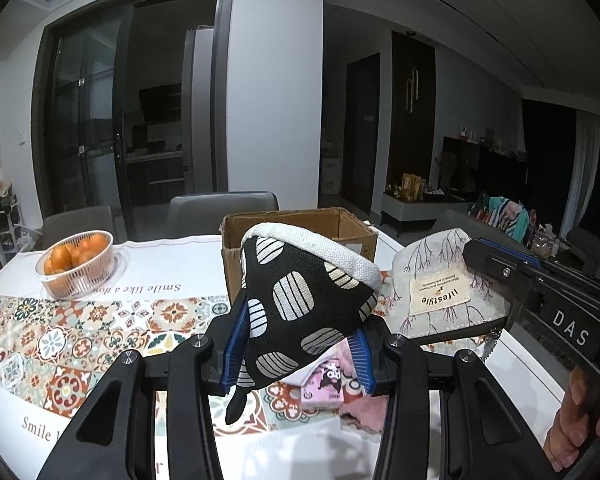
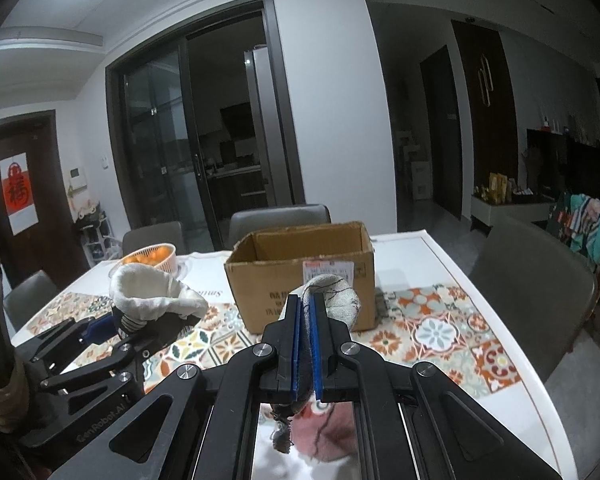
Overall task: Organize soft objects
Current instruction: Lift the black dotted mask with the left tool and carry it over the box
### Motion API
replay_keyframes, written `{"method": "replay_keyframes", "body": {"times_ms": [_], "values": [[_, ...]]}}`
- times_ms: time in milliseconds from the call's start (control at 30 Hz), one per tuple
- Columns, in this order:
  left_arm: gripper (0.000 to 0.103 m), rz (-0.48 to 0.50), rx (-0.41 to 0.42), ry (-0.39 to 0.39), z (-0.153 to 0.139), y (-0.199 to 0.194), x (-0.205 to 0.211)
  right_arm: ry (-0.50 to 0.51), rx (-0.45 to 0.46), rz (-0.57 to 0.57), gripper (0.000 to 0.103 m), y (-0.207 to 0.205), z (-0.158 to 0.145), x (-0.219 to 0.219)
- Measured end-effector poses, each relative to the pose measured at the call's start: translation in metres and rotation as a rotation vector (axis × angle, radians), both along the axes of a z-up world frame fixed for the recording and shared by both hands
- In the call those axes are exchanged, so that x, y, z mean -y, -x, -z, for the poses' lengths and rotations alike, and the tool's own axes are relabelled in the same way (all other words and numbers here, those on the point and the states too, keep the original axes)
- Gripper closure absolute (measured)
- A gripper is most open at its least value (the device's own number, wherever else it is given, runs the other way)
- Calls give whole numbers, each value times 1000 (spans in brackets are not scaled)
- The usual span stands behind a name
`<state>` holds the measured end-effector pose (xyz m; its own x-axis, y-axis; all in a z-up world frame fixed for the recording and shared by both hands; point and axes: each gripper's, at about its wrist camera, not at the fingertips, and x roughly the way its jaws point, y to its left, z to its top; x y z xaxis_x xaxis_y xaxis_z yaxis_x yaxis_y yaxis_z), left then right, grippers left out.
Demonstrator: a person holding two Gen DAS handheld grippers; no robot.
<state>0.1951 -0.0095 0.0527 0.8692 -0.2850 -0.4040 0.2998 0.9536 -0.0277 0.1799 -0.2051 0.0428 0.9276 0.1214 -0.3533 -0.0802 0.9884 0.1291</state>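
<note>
My left gripper [image 1: 296, 344] is shut on a black fabric pouch with white striped ovals and a white lining [image 1: 300, 300], held above the table. It also shows in the right wrist view [image 2: 156, 300]. My right gripper [image 2: 308, 320] is shut on a grey "lifestyle" zip pouch [image 2: 336, 296], seen flat in the left wrist view [image 1: 444, 284]. An open cardboard box [image 2: 300, 276] stands just beyond both pouches. Under the grippers lie a pink cloth [image 1: 360, 412] and a small pink packet [image 1: 324, 388].
A white basket of oranges [image 1: 76, 264] sits at the table's far left. The white table [image 2: 440, 248] carries a patterned tile runner [image 1: 60, 344]. Grey chairs [image 2: 280, 220] stand behind the table and one at its right [image 2: 536, 288].
</note>
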Motion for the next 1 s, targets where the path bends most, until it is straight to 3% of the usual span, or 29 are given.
{"method": "replay_keyframes", "body": {"times_ms": [1000], "values": [[59,-16,33,-14,-18,-111,11,11,106,-38,97,-92,-22,-1]]}}
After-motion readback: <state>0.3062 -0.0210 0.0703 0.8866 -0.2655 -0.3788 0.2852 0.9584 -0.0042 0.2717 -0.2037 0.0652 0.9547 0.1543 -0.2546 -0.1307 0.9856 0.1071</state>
